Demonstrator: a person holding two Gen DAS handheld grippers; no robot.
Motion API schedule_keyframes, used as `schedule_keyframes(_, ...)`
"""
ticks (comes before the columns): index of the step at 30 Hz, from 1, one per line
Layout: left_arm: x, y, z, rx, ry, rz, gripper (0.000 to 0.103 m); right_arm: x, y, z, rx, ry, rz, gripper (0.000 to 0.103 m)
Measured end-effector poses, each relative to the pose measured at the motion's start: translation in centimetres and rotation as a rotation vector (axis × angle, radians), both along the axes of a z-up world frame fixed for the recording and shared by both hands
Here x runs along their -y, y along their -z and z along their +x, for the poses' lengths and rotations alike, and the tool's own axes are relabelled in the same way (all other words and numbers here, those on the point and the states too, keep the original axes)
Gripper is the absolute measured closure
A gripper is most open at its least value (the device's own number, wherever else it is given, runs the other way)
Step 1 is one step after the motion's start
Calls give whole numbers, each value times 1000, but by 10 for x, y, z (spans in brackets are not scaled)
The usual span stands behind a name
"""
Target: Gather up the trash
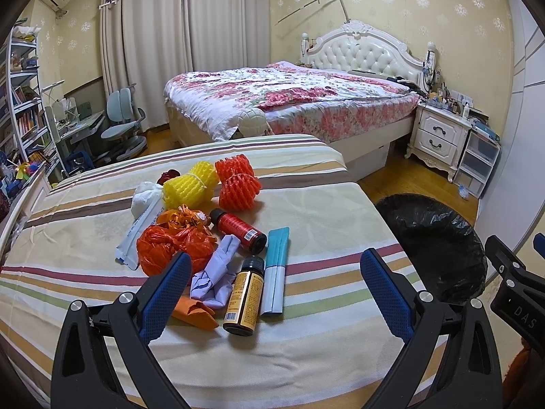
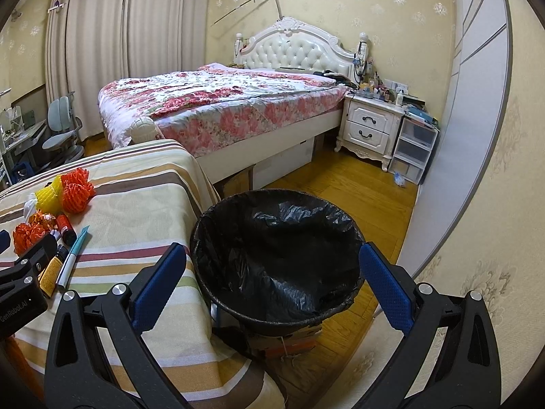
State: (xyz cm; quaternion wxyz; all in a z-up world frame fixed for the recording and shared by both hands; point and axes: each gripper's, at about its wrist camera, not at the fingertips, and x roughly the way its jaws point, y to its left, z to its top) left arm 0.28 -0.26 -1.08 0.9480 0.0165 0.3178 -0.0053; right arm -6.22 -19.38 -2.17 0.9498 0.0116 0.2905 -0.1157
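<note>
Trash lies in a heap on the striped tablecloth (image 1: 340, 211): an amber bottle (image 1: 244, 296), a red bottle (image 1: 237, 229), a teal tube (image 1: 275, 269), a crumpled orange bag (image 1: 170, 245), lilac paper (image 1: 214, 272), an orange scrap (image 1: 196, 312), yellow foam nets (image 1: 189, 184) and orange foam nets (image 1: 238, 184). My left gripper (image 1: 276, 272) hangs open just before the heap, holding nothing. To the right, the bin with a black liner (image 2: 282, 255) stands beside the table. My right gripper (image 2: 272, 269) is open in front of the bin, empty.
A white packet (image 1: 143, 218) and a white wad (image 1: 144, 194) lie left of the heap. Behind the table are a floral bed (image 1: 289, 99), a white ball (image 1: 252, 121) and a nightstand (image 2: 371, 126) with plastic drawers (image 2: 412, 150). Shelves (image 1: 24, 102) and a chair (image 1: 122, 126) stand left.
</note>
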Motion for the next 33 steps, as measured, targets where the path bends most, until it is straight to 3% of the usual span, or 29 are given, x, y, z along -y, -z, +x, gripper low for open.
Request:
schedule_keyframes(17,1,2,0,-4,2,0,7,0,4,-2,-10,-2,4,4)
schedule_keyframes(19,1,4,-1,-10,3,2,7,-1,4,-2,-9,-5,3,6)
schedule_keyframes(22,0,8,-6,-21,3,6,7,-2,6,-1,-21,-7,13,20)
schedule_keyframes(26,-12,10,-13,-25,-9,8,7,-13,7,-1,-34,-34,15,22)
schedule_keyframes(33,-49,18,-25,-58,-68,10,21,-31,8,-1,-46,-78,20,22)
